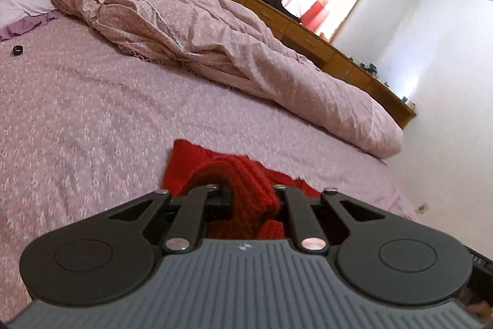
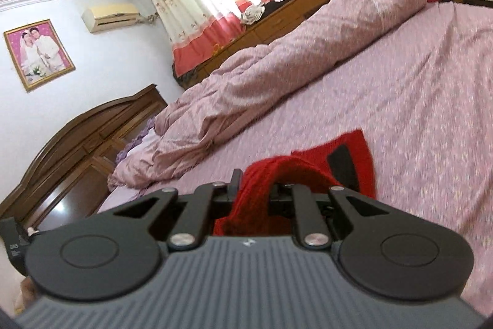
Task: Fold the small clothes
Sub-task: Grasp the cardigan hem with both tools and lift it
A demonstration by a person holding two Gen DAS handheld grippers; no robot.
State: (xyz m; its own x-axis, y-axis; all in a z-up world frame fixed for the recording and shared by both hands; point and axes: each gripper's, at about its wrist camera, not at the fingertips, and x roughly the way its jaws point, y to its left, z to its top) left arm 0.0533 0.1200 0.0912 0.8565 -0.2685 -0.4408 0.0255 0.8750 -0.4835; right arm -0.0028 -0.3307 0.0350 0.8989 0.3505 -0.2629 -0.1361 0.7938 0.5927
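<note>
Left gripper [image 1: 246,190]: clenched on a bunched fold of the red knit garment [image 1: 243,174]; the wool fills the gap between the jaws and drapes back over the gripper body.
Red knit garment, left view: rest of it lies on the bedsheet [image 1: 92,119] just ahead of the gripper, a flat red corner spread to the left of the pinched fold.
Bedsheet: pink with a small pale pattern, mostly bare around the garment.
Small black object [image 1: 17,50]: sits on the sheet far left, well apart from the garment; too small to identify.
Quilt [image 1: 191,30]: pink, rumpled, heaped along the far side of the bed.
Pillow [image 1: 21,2]: pale with purple frill, at the top left by the headboard.
Right gripper [image 2: 252,193]: clenched on another fold of the red knit garment [image 2: 277,171], wool wedged between the jaws.
Red knit garment, right view: remaining part rests on the sheet just beyond the gripper, showing a black patch [image 2: 345,165] on its red surface.
Framed photo [image 2: 38,53]: hangs on the wall, far left.
Air conditioner [image 2: 111,16]: mounted near the curtain [image 2: 191,20].
</note>
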